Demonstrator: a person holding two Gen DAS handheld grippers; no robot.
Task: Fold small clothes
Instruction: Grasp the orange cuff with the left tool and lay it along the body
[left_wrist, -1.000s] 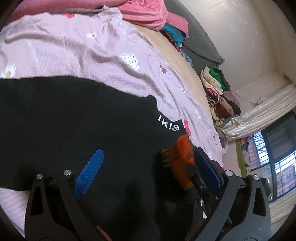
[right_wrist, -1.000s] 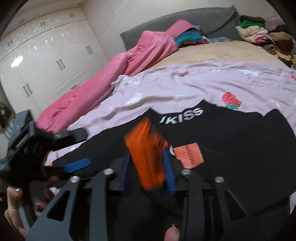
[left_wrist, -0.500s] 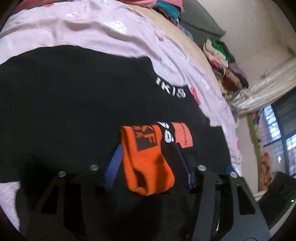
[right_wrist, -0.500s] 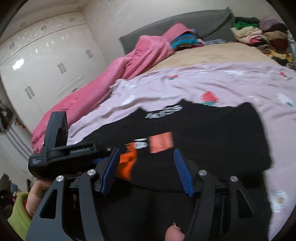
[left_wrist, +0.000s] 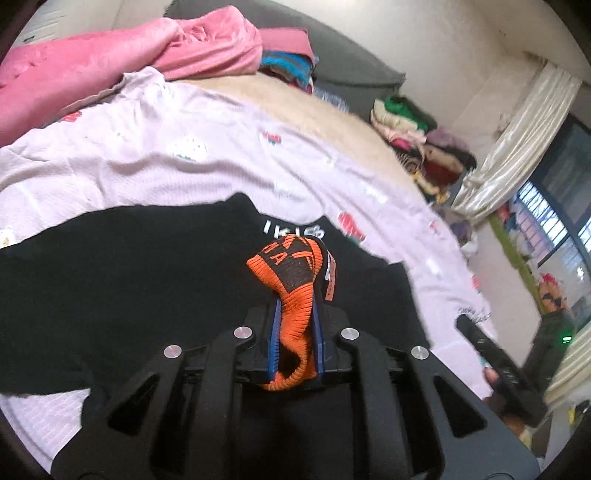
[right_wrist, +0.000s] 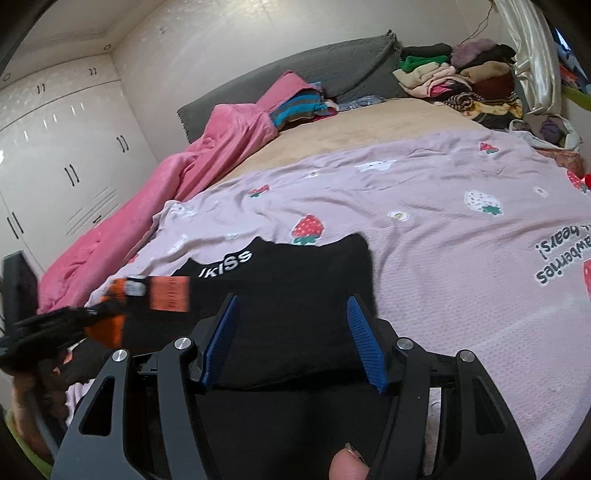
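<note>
A black garment with white lettering lies spread on the lilac strawberry-print sheet. Its orange knit cuff with black markings is clamped between the blue pads of my left gripper, which holds it lifted above the black cloth. In the right wrist view the same garment lies under my right gripper, which is open and empty above it. The orange cuff and an orange label show at the left there, held by the blurred left gripper.
A pink blanket is heaped at the bed's far left. A grey headboard cushion and piles of folded clothes sit at the far end. White wardrobes stand left. Curtains and a window are right.
The right gripper let go of the orange cuff and opened, drawing back to the right. The left gripper closed on the cuff and lifted it off the black garment.
</note>
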